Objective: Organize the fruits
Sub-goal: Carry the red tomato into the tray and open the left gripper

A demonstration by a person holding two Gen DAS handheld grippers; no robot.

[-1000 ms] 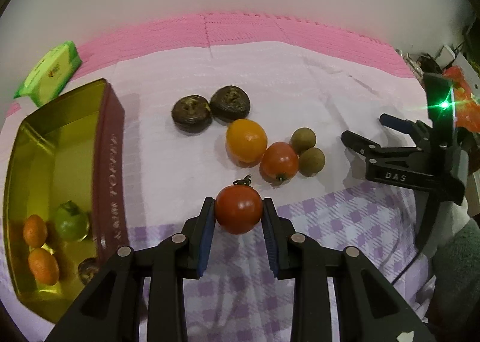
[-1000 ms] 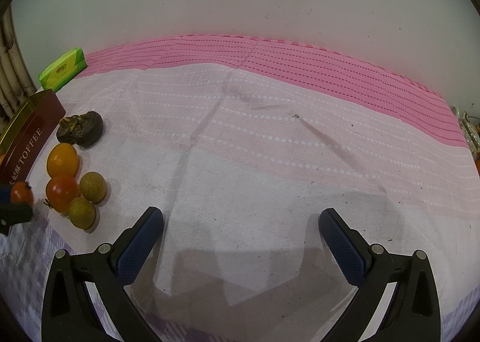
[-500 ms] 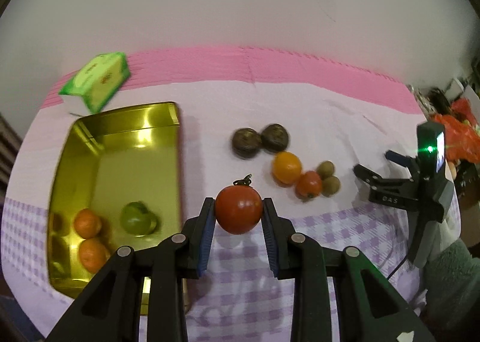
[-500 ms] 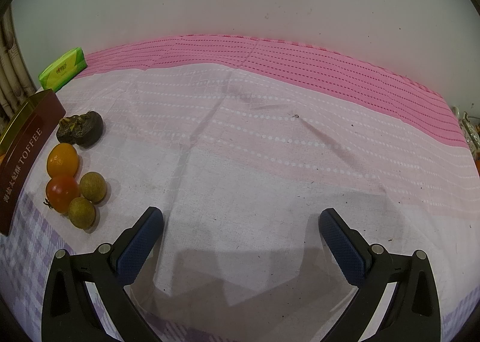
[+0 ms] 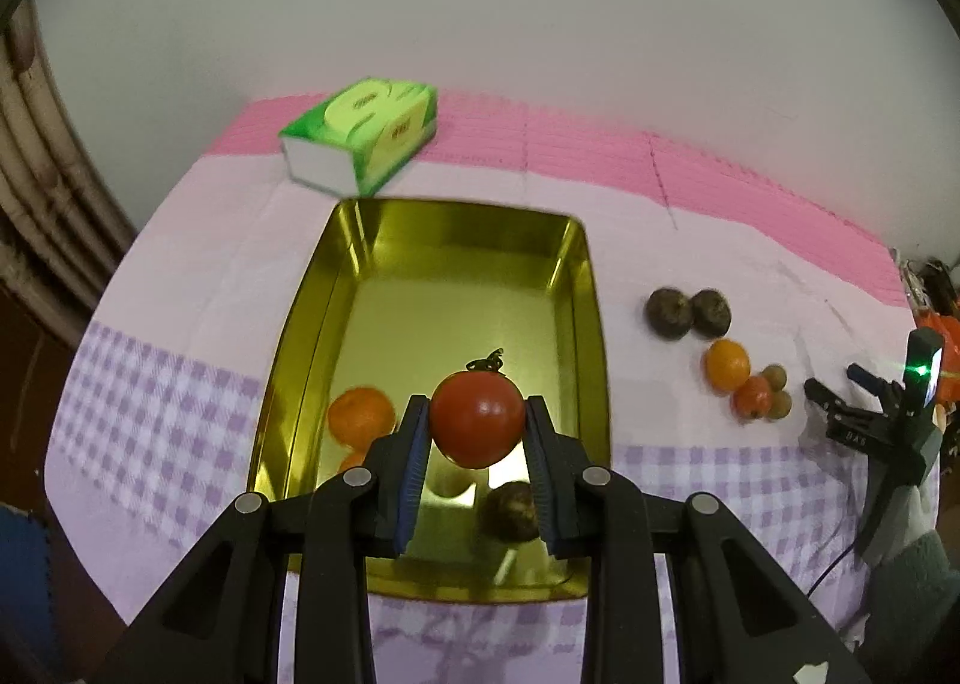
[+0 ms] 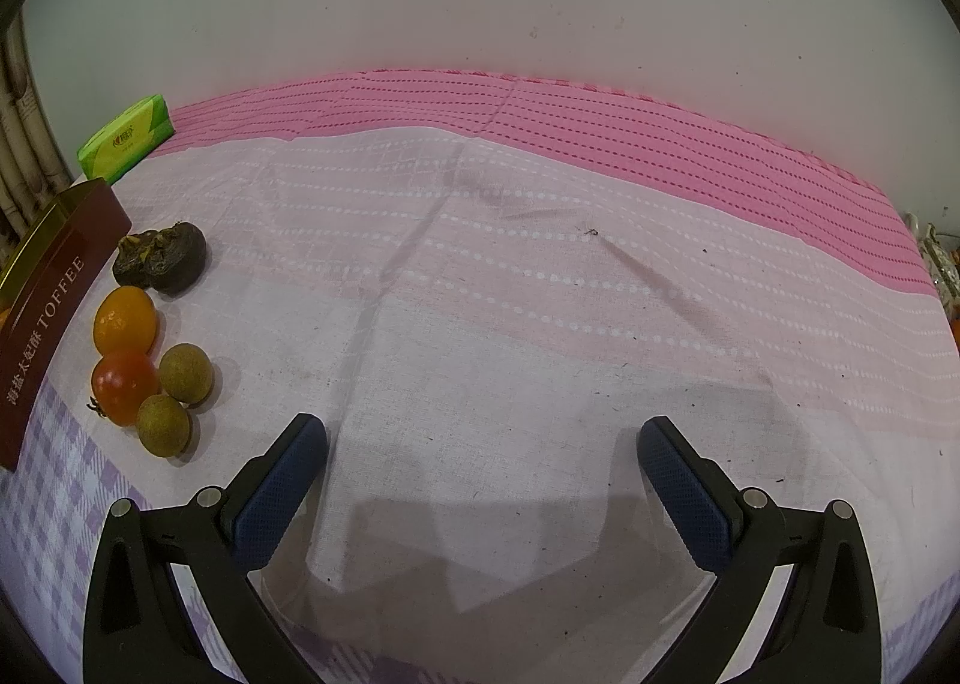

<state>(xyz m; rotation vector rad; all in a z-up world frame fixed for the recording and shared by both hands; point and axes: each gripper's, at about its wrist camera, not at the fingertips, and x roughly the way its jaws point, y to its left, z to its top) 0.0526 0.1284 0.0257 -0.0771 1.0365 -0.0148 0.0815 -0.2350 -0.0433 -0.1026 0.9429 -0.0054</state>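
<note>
My left gripper (image 5: 477, 432) is shut on a red tomato (image 5: 477, 425) and hangs above the gold tin (image 5: 585, 288). Inside the tin lie an orange fruit (image 5: 360, 417), a dark brown fruit (image 5: 510, 510) and more fruit hidden behind the fingers. To the right of the tin, on the cloth, sit two dark fruits (image 5: 687, 312), an orange one (image 5: 727, 365), a small tomato (image 5: 753, 397) and two brown-green round fruits (image 5: 779, 391). In the right wrist view the same group (image 6: 150, 360) lies far left, and my right gripper (image 6: 483, 450) stands open over bare cloth.
A green tissue pack (image 5: 360, 141) lies behind the tin near the wall. The tin's dark red side (image 6: 54, 300) reads TOFFEE. The pink and purple-checked cloth (image 6: 540, 324) covers the table, whose left edge drops off beside the tin. Clutter sits at the far right edge.
My left gripper carried the red tomato leftward and up, from in front of the fruit group to above the tin. The right gripper has not moved.
</note>
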